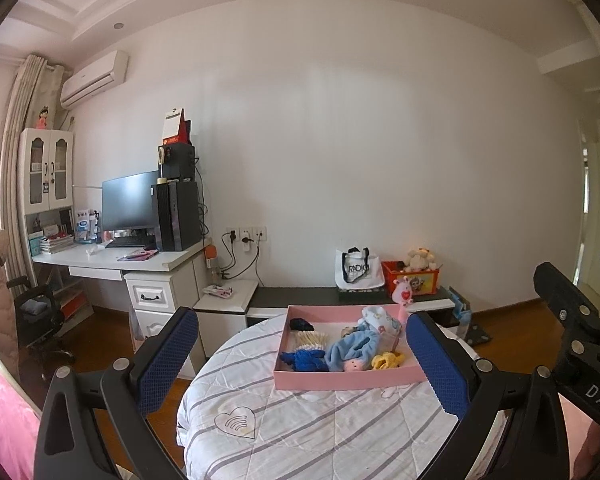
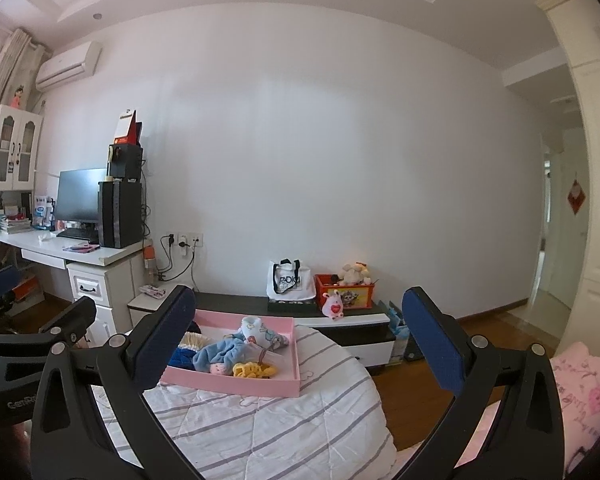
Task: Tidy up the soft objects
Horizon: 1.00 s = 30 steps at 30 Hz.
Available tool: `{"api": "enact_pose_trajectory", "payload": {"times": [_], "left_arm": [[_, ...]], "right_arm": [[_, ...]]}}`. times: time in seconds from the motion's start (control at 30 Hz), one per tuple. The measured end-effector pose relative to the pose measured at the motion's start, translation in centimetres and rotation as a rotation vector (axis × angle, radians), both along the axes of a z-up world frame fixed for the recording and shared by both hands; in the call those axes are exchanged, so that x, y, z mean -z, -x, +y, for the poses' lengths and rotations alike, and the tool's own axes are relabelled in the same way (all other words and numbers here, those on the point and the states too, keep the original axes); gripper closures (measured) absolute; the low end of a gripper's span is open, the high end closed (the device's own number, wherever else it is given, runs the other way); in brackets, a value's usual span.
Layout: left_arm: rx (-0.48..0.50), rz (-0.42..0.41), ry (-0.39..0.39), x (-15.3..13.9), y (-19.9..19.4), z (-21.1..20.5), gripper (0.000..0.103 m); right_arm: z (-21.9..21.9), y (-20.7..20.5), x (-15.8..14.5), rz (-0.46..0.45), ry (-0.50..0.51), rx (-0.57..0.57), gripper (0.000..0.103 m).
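Two handheld grippers are hovering above a bed (image 1: 320,420) covered in a white quilt with grey stripes. The left gripper (image 1: 300,364) is holding its jaws wide, gripping nothing; the right gripper (image 2: 296,344) is likewise spread wide and empty.

A pink tray (image 1: 340,382) is lying on the quilt near the foot of the bed, ahead of both grippers, and the soft things are sitting inside it. A light blue plush (image 1: 354,346) is lying across the middle, its pink head toward the near wall. A dark blue knit toy (image 1: 304,360) is resting just to its left, with a cream fringed piece (image 1: 310,338) behind that and a small dark item (image 1: 301,324) in the far left corner. A yellow knit piece (image 1: 386,360) is sitting at the near right, and a white printed cloth (image 1: 380,318) is bunched at the far right.

Beyond the bed, a low bench (image 1: 300,294) along the wall is carrying a white tote bag (image 1: 358,270), a red box (image 1: 414,278) with a plush on top, and a small pink toy (image 1: 404,292). A counter (image 1: 112,260) with a monitor (image 1: 130,200) is standing at the left.
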State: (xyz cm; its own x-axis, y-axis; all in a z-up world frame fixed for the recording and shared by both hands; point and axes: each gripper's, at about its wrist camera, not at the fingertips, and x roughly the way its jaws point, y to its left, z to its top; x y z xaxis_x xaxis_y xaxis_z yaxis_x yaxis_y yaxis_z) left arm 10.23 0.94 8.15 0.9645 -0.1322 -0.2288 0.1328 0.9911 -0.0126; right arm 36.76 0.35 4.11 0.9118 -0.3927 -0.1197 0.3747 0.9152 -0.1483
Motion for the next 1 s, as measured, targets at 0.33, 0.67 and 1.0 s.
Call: {"api": "enact_pose_trajectory", "payload": {"times": [0.33, 0.67, 1.0], "left_arm": [[-0.006, -0.007, -0.004, -0.05, -0.08, -0.27, 0.000], [-0.018, -0.007, -0.003, 0.22, -0.06, -0.68, 0.000], [-0.022, -0.020, -0.005, 0.36, 0.28, -0.78, 0.000]], "right_arm": [[-0.08, 0.13, -0.14, -0.002, -0.004, 0.011, 0.000], [0.17, 0.23, -0.22, -0.003, 0.000, 0.008, 0.000], [0.31, 0.29, -0.25, 0.002, -0.001, 0.006, 0.000]]}}
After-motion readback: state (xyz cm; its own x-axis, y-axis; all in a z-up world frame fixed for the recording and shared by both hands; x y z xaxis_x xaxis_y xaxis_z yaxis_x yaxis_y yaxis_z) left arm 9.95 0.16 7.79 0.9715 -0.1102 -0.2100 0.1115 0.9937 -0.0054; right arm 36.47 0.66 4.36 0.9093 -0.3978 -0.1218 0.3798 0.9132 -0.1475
